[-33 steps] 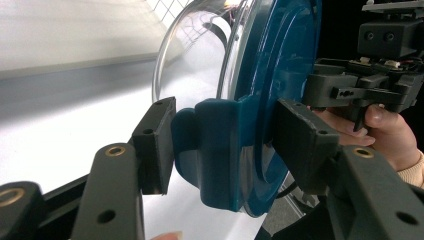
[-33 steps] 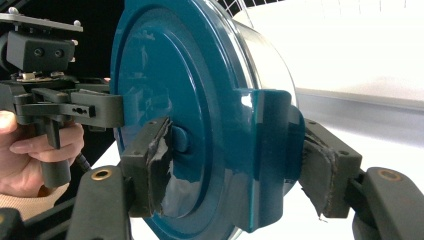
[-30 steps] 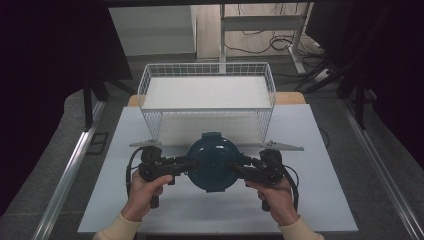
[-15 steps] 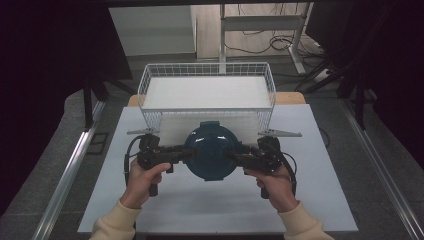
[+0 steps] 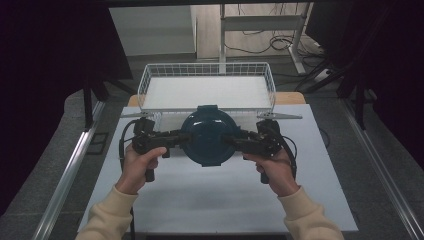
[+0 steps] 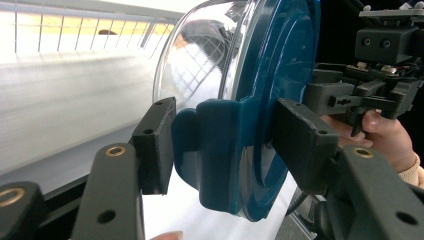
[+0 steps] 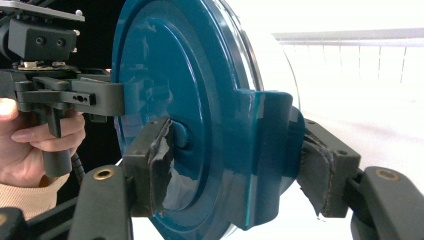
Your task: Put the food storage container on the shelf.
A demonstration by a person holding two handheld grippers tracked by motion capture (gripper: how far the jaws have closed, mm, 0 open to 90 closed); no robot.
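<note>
Left gripper: clamping the left clip of a teal lid, jaws closed on it. Lid: hanging above the white table, just before the wire basket, capping a clear bowl. Right gripper: pinching the lid's right clip, jaws closed on it.

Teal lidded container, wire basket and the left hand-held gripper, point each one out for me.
teal lidded container (image 5: 207, 137), high view, centre of its lid
wire basket (image 5: 206, 66), high view, far rim
left hand-held gripper (image 6: 222, 145), left gripper view, midway between its fingertips
</note>
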